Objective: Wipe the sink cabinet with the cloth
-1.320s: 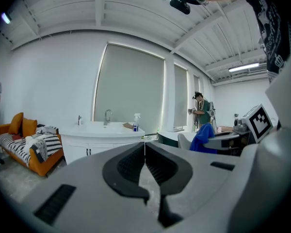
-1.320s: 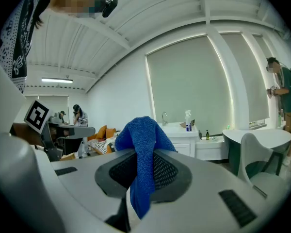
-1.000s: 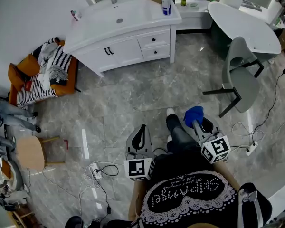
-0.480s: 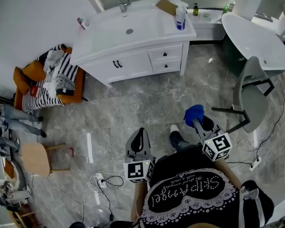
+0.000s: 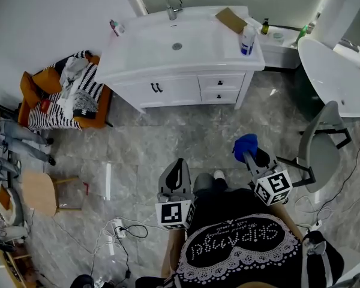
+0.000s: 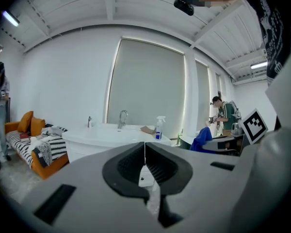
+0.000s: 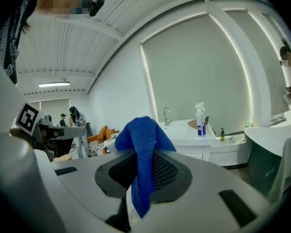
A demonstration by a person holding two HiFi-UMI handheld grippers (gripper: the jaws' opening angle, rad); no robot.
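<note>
The white sink cabinet (image 5: 186, 86) stands ahead against the wall, with a faucet (image 5: 173, 5) and basin on top; it also shows far off in the left gripper view as the cabinet (image 6: 106, 142) and in the right gripper view as the cabinet (image 7: 191, 142). My right gripper (image 5: 247, 155) is shut on a blue cloth (image 5: 245, 144), which drapes over the jaws as the cloth (image 7: 143, 154). My left gripper (image 5: 177, 171) is shut with nothing in it, its jaws meeting at the left gripper (image 6: 145, 166). Both hang over the floor, well short of the cabinet.
A spray bottle (image 5: 248, 39) and a brown box (image 5: 231, 20) sit on the countertop. An orange sofa (image 5: 60, 98) with clothes lies left. A grey chair (image 5: 321, 152) and white round table (image 5: 336, 77) are right. Cables and a power strip (image 5: 117, 227) lie on the grey floor.
The view has moved toward the cabinet, which now sits more centred and closer. Both grippers keep their places in front of my body, the cloth still held.
</note>
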